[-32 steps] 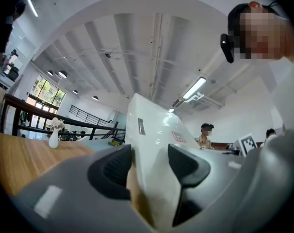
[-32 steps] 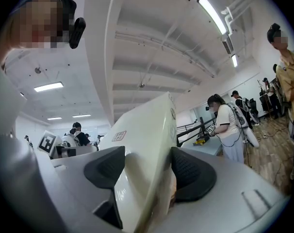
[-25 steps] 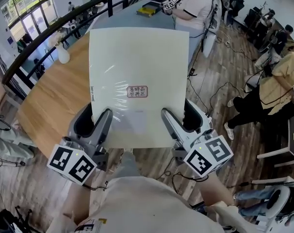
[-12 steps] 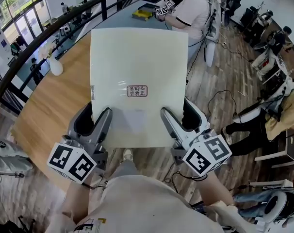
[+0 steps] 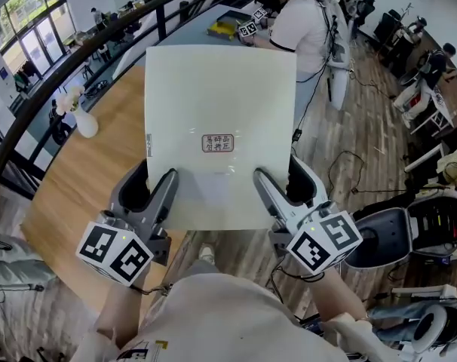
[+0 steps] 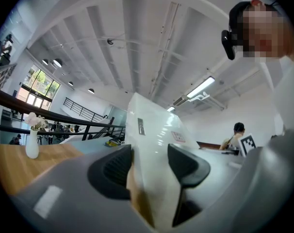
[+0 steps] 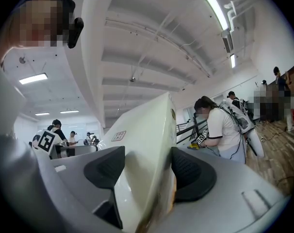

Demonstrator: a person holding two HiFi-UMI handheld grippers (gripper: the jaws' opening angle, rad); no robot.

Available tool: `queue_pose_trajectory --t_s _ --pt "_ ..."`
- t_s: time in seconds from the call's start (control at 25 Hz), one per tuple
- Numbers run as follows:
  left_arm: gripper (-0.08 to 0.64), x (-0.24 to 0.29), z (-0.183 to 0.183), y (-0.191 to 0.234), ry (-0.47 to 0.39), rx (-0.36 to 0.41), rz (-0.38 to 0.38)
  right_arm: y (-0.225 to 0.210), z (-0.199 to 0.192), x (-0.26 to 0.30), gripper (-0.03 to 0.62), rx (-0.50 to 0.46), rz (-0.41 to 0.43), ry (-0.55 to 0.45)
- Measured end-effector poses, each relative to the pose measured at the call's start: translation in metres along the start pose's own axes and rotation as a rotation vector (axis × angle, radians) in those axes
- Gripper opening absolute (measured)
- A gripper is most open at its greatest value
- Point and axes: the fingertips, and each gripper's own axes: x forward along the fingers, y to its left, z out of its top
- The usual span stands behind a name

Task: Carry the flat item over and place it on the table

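**Board held in the air by both grippers, over the counter edge**

The pale square board is off the counter and held out in front of the person. Its flat face is turned up to the head camera, with a red stamp near the middle. The left gripper has the near edge toward the left corner. The right gripper has the same edge toward the right corner.

In the left gripper view the jaws are closed onto the board, one jaw on each face, and the board runs out between them away from the camera. The right gripper view shows the same: the jaws are pinched on the board and touch both faces. The rest of the board sticks out past the jaws with nothing under it.

In the head view the board overlaps the right edge of the wooden counter and the plank floor. A white vase stands on the counter, well left of the board. A person in a white shirt stands beyond the board's far edge.
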Motion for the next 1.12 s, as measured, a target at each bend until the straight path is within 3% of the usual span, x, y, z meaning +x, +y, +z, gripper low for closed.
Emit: queue_pose_trajectory --t_s 0.48,1.12 --pt "0.232 0.060 -0.001 0.070 0.015 0.005 0.017 -0.029 -0.009 0.092 0.295 -0.017 0.026 -0.011" --pt "0.227 0.077 -0.013 0.080 0.026 -0.008 0.066 -0.049 -0.026 0.111 0.296 0.037 0.050 0.029"
